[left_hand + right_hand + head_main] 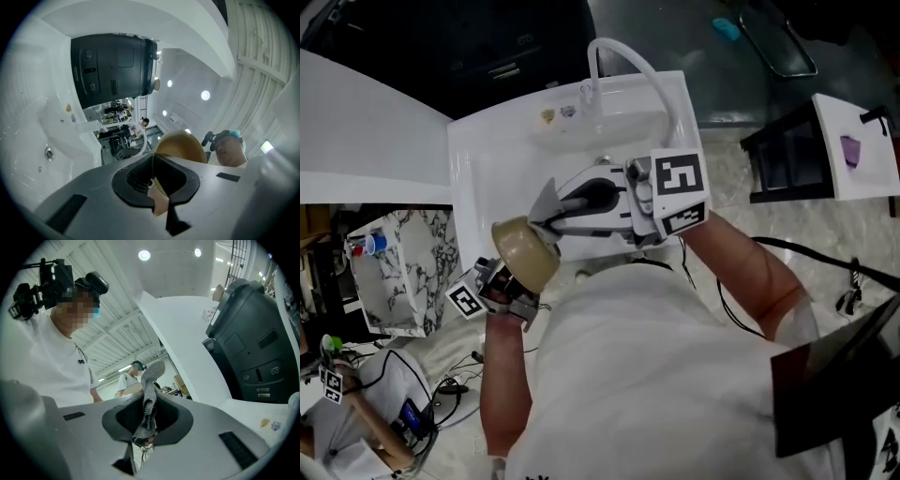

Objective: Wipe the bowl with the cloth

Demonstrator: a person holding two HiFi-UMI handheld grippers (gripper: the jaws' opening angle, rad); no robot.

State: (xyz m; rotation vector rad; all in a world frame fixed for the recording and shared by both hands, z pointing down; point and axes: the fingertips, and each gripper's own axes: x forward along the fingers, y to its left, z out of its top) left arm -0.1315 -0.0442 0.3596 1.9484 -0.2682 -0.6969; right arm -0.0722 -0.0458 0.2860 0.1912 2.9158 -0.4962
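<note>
Left claw: my left claw [157, 174] is pinched down on the thin rim of the bowl [181, 145]; I see the edge running straight between the two pads.
Right claw: my right claw [147, 426] is pressed together on the cloth [150, 401], a grey knit strip that stands up out of the jaws and folds over at its tip.
Bowl position: tan, tilted on its side, held in the air over the near edge of the sink [484, 161], just left of the right claw.
Cloth position: its loose grey corner sits just above the bowl in the head view; I cannot tell whether the two touch.
Sink: white, with a white curved tap [628, 58] at the back.
Stickers: two small stickers [558, 113] on the rim beside the tap, too small for me to read.
Marker cubes: the right cube [679, 177] and the left cube [466, 300] carry black-and-white square codes, not letters.
Shirt: the white shirt [51, 357] has a small black emblem on the chest; I cannot read it.
Appliance: a dark appliance [255, 341] stands beside the sink, with small pale symbols on its front that are too fine for me to make out.
</note>
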